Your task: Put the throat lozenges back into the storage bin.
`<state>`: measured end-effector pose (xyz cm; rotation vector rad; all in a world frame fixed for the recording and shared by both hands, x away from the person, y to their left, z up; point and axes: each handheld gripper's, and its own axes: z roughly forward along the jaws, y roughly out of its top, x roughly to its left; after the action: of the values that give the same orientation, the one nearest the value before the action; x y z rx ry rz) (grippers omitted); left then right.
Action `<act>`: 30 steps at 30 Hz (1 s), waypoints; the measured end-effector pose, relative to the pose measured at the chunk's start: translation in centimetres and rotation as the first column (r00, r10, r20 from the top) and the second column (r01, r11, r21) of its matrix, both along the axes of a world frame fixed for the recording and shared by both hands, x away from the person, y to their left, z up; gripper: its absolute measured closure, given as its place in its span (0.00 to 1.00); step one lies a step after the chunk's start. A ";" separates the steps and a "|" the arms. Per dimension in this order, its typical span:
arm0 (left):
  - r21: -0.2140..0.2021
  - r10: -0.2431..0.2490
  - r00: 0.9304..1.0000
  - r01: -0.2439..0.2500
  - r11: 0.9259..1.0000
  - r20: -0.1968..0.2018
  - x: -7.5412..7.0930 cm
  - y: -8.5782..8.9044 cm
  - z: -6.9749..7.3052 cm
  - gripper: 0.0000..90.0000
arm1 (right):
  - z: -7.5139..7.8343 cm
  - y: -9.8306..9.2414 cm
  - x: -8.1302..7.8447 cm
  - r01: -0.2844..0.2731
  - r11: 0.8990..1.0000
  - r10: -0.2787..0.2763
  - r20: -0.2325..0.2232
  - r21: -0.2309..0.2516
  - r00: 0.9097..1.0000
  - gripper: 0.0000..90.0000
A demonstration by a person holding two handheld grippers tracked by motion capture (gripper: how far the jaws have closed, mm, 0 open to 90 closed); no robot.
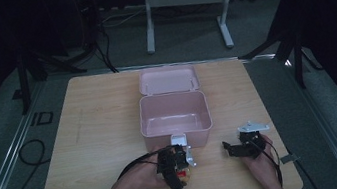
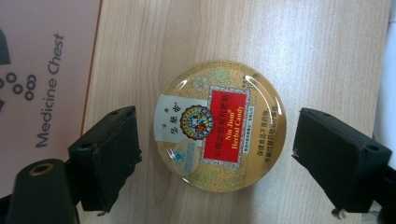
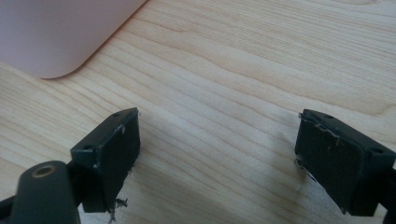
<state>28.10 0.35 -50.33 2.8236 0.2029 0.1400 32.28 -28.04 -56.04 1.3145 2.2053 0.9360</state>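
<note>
1. High view: the left tool [image 1: 179, 166] is pointing down over the tin [image 1: 184, 174] on the table [image 1: 97, 135], just before the open pink box [image 1: 174, 114], likely its destination; the right tool [image 1: 235, 149] is waiting beside it
2. Left gripper view: jaws are standing apart, flanking the tin [image 2: 219, 126] without touching
3. Right gripper view: jaws are gaping over bare wood, near the box [image 3: 60, 32]

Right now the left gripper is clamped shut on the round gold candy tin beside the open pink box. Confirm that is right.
Not quite. The left gripper is not clamped: in the left gripper view its jaws stand open on either side of the round gold candy tin, with bare wood showing between each pad and the tin. The rest holds: the tin lies on the table beside the open pink box.
</note>
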 end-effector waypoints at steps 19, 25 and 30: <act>0.049 -0.016 1.000 0.016 0.999 -0.015 0.4 -0.7 -0.4 0.16 | 0.0 0.0 0.0 0.000 1.000 0.000 0.000 0.000 1.000 0.16; 0.059 -0.024 1.000 0.025 0.998 -0.019 0.4 -0.9 -0.6 0.17 | 0.0 0.0 0.0 0.000 1.000 0.000 0.000 0.000 1.000 0.16; 0.075 -0.039 0.999 0.040 0.996 -0.017 0.3 -1.3 -0.9 0.18 | 0.0 0.0 0.0 0.000 1.000 0.000 0.000 0.000 1.000 0.16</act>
<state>28.37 -0.92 -51.19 2.9022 0.1482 0.1187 32.28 -28.04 -56.04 1.3142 2.2055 0.9358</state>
